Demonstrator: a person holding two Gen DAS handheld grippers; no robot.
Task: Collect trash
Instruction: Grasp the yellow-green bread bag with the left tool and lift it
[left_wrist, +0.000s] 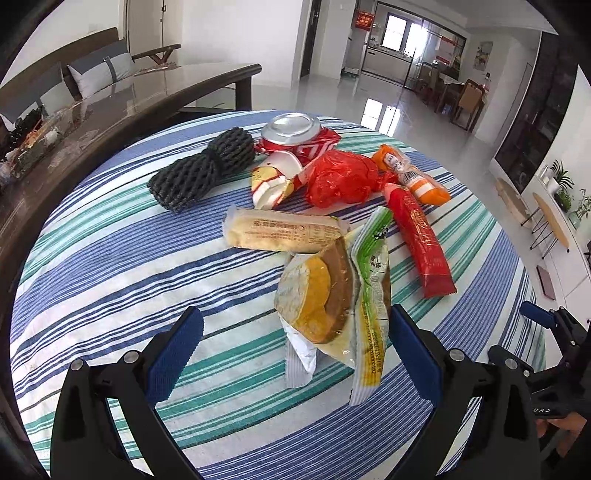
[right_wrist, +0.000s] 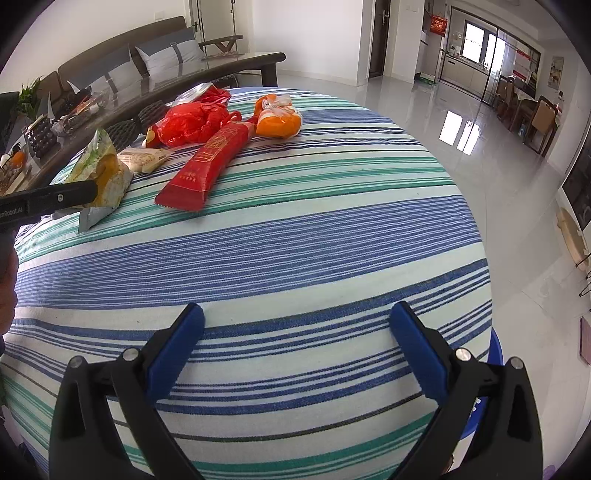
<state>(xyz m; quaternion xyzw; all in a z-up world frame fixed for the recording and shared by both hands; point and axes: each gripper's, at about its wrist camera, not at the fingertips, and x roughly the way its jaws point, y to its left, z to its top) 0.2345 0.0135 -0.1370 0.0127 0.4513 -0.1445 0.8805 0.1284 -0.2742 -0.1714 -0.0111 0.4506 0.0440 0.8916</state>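
Trash heap, far half of worktop (left_wrist: 92, 258), striped blue-green-white cloth: green-yellow snack wrapper (left_wrist: 332, 295) nearest, between the fingers of the left tongs (left_wrist: 295, 325), spread wide, not gripping; pale wrapper (left_wrist: 280, 232), red sachet (left_wrist: 421, 240), red plastic bag (left_wrist: 340, 177), orange packet (left_wrist: 413, 173), crushed can (left_wrist: 295, 133), black foam netting (left_wrist: 203, 170) beyond. Right tongs (right_wrist: 295, 325) parted over bare cloth. Glass-topped dark table (left_wrist: 147, 88) and sofa (right_wrist: 122, 62) behind; glossy tiled floor (right_wrist: 406, 110)

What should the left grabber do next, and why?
Probably ease the left hand-held gripper forward and close on the green-and-yellow snack wrapper. Its jaws are open, and that wrapper is the nearest trash, partly between the fingers already.
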